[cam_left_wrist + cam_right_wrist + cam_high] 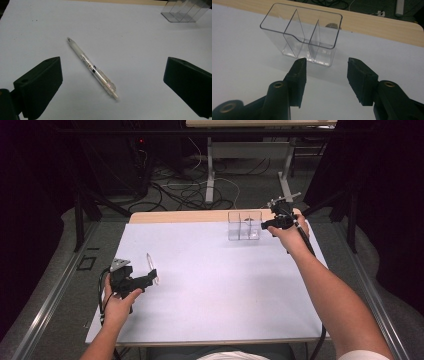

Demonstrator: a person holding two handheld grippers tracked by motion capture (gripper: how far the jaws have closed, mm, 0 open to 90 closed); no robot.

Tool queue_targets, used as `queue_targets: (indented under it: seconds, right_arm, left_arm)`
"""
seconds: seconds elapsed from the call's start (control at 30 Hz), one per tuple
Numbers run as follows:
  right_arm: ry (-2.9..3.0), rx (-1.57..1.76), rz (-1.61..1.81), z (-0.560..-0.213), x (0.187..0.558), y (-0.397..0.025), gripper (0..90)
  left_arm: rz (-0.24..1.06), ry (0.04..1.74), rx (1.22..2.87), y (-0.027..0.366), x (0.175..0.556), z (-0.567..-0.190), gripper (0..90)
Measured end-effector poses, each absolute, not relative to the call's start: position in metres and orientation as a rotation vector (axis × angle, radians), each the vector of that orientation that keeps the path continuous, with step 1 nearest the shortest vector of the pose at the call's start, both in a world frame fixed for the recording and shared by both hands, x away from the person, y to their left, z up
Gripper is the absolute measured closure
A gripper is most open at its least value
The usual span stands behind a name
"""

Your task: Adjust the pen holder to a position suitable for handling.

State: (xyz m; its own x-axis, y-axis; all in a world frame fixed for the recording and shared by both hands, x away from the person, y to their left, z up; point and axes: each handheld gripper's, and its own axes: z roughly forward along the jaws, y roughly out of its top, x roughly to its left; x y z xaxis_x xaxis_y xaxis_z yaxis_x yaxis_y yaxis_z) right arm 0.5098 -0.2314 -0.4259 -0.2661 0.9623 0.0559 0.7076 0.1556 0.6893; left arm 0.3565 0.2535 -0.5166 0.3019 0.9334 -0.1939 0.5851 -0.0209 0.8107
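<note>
Left claw (112, 82), jaws spread wide, poised low over the white sheet (125, 37) with nothing held. A clear pen (91, 67) lies flat on the sheet between and just ahead of its jaws, touching neither, tip pointing away. Right claw (326, 75), jaws parted and empty, stands near a clear plastic organizer (302, 32) directly ahead of it; thin walls divide the organizer into compartments. In the high view the left claw (150, 279) and right claw (267, 223) are well apart, the organizer (244, 225) beside the latter.
</note>
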Motion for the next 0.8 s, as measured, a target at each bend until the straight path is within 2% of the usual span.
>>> queue_targets:
  seconds: [0.8]
  right_arm:
    - [1.918, 1.667, 0.912, -0.451, 0.553, -0.227, 63.0]
  left_arm:
    - [0.503, 1.421, 1.688, 0.252, 0.355, -0.519, 3.2]
